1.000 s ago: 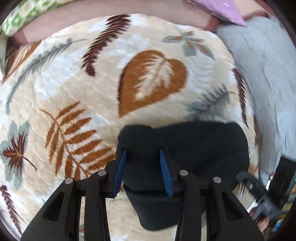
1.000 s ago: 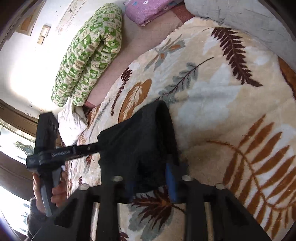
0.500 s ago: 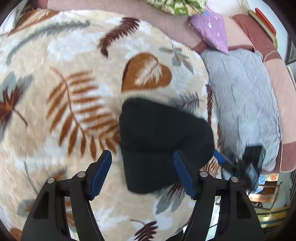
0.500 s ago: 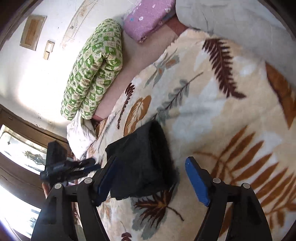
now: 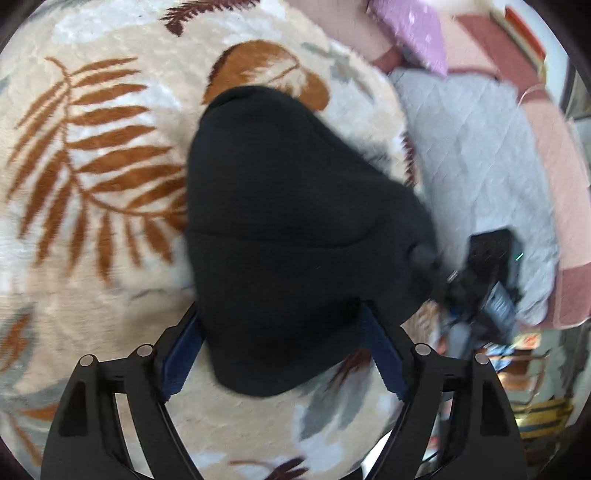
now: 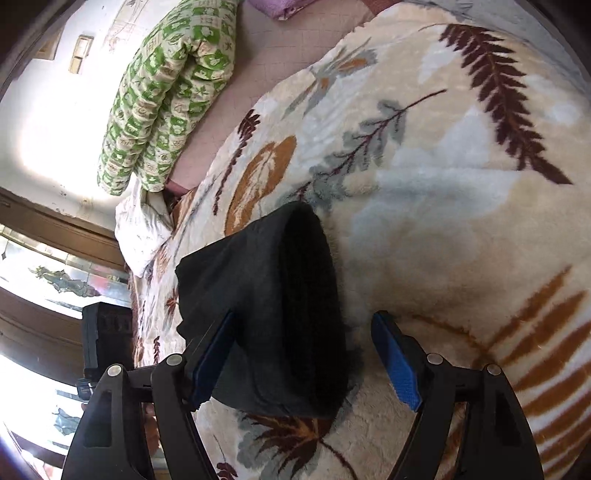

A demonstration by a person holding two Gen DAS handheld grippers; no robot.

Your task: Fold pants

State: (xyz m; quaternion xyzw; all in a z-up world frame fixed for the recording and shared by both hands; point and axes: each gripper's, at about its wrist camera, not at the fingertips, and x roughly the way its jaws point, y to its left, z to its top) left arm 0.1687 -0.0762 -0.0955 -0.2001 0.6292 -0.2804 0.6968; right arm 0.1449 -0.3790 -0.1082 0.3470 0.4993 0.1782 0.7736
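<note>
The black pants (image 5: 291, 236) lie folded into a compact bundle on the leaf-patterned blanket (image 5: 92, 155). My left gripper (image 5: 280, 354) is open, its blue-padded fingers either side of the bundle's near edge, not clamping it. In the right wrist view the same bundle (image 6: 269, 317) lies on the blanket (image 6: 443, 184). My right gripper (image 6: 303, 365) is open, fingers wide apart around the bundle's near end. The right gripper's body (image 5: 484, 280) shows at the bundle's right side in the left wrist view.
A grey quilted pad (image 5: 476, 147) and a purple pillow (image 5: 417, 26) lie at the blanket's far right. A green patterned bolster (image 6: 166, 92) and a white cloth (image 6: 140, 229) lie at the bed's far edge by the wall and window.
Both grippers have opened and let go of the pants, which now rest folded on the blanket. Both have pulled back slightly from the bundle.
</note>
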